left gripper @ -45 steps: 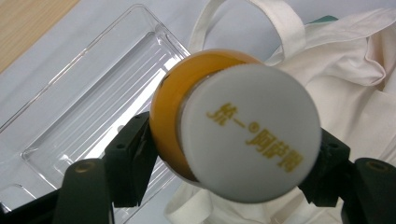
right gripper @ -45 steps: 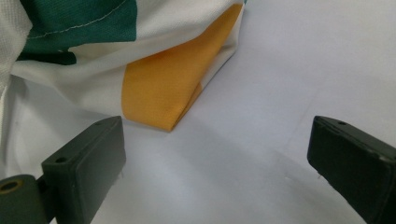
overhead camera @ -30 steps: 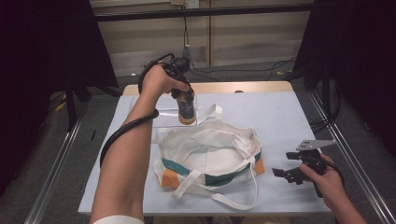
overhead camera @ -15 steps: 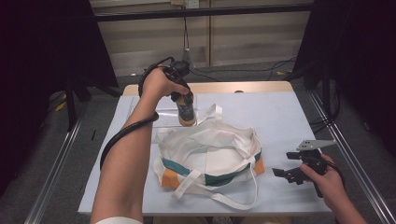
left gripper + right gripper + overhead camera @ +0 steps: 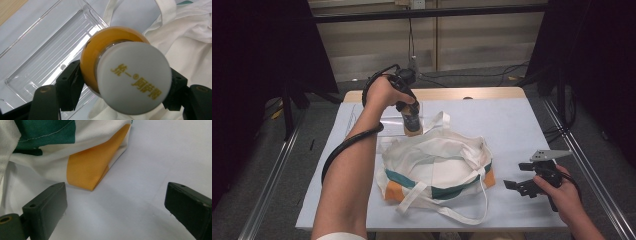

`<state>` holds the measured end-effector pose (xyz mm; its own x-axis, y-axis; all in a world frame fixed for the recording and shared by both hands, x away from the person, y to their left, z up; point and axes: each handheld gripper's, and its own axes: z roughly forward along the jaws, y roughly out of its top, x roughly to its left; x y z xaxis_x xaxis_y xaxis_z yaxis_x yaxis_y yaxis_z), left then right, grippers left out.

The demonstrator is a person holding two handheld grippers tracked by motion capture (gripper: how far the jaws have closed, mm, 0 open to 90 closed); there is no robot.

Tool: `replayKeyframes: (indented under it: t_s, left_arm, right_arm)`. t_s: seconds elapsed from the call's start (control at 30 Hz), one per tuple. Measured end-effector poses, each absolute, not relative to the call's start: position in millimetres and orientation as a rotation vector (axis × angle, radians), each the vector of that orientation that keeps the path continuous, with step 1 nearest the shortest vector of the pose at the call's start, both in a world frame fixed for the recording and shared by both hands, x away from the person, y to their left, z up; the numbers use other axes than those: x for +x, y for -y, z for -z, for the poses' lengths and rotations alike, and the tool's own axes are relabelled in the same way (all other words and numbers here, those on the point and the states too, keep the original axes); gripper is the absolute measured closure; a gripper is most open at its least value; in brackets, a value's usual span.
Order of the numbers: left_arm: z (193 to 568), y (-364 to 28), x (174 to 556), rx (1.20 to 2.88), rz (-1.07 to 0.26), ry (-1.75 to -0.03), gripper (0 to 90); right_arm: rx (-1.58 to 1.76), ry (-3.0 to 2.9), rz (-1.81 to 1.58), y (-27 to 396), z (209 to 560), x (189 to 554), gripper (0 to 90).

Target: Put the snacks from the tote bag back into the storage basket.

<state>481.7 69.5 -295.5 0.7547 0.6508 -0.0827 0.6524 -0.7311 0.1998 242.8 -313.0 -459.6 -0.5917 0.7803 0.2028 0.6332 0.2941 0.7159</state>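
Partly tool-hidden bottle (image 5: 110, 50) sides

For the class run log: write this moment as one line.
left gripper: shut on bottle above clear tray | right gripper: open beside tote bag

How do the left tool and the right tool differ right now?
The left tool is shut on the bottle, jaws pressed against its sides; the right tool stands open with nothing between its jaws. In the high view the left tool is raised at the far side near the clear tray, while the right tool sits low by the tote bag's orange corner. Both have two black jaws.
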Motion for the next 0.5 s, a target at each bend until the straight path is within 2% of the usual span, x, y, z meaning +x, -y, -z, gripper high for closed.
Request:
replayKeyframes:
  t_s: [0.5]
  left_arm:
    - [304.9,-70.6,482.4,2.743,0.022,-1.035,30.4]
  right_arm:
    - [1.309,-2.373,-1.179,313.1,459.6,242.8,4.2]
